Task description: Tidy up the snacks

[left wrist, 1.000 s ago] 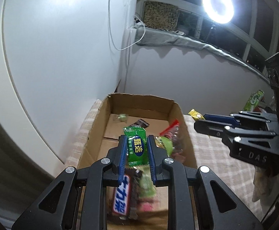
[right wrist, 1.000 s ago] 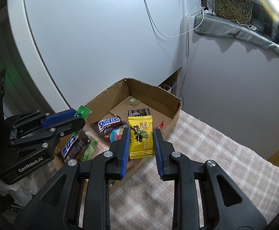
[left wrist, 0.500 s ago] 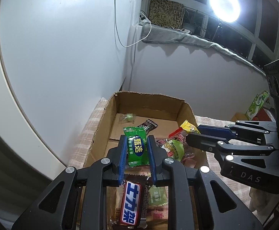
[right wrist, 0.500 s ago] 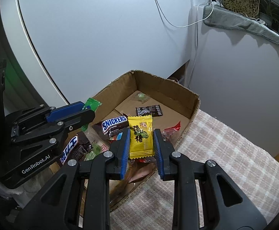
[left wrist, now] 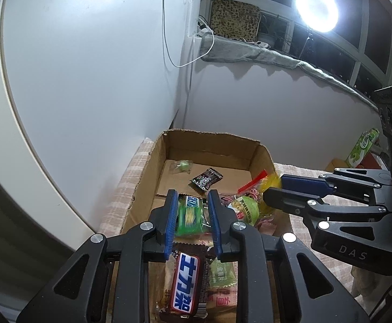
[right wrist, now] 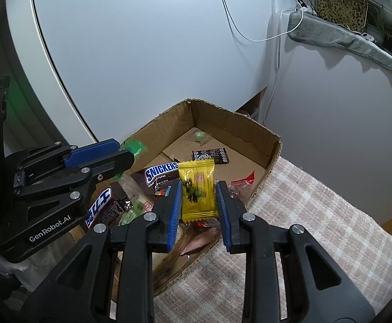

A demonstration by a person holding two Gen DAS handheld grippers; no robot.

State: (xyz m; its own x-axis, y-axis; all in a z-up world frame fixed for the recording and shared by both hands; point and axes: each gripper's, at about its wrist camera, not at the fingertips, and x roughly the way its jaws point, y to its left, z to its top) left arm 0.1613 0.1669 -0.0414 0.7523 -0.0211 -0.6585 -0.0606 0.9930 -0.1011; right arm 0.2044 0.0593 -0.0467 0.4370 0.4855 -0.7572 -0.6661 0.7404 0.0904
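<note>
An open cardboard box (left wrist: 212, 134) holds several wrapped snacks, among them a Snickers bar (right wrist: 161, 173) and a dark candy packet (left wrist: 206, 179). My left gripper (left wrist: 190, 196) hovers over the box's near end. Its jaws are opening, and the green packet (left wrist: 189, 216) between them is blurred, tilted and loose from the pads. My right gripper (right wrist: 198, 185) hangs over the box's right side with the yellow packet (right wrist: 197, 188) between its pads. That packet's print is smeared and a thin gap shows at the right pad. Each gripper shows in the other's view, left gripper (right wrist: 124, 152) and right gripper (left wrist: 274, 188).
The box stands on a plaid cloth (right wrist: 317, 215) against a white curved panel (left wrist: 88, 80). A ring light (left wrist: 317, 6) glares above a grey-draped ledge. A green snack pack (left wrist: 362, 145) stands beyond the right gripper. A white cable hangs down the wall.
Both grippers came in over the box. The green packet has slipped down and tilted between the left pads. The yellow packet now looks smeared and loose between the right pads.
</note>
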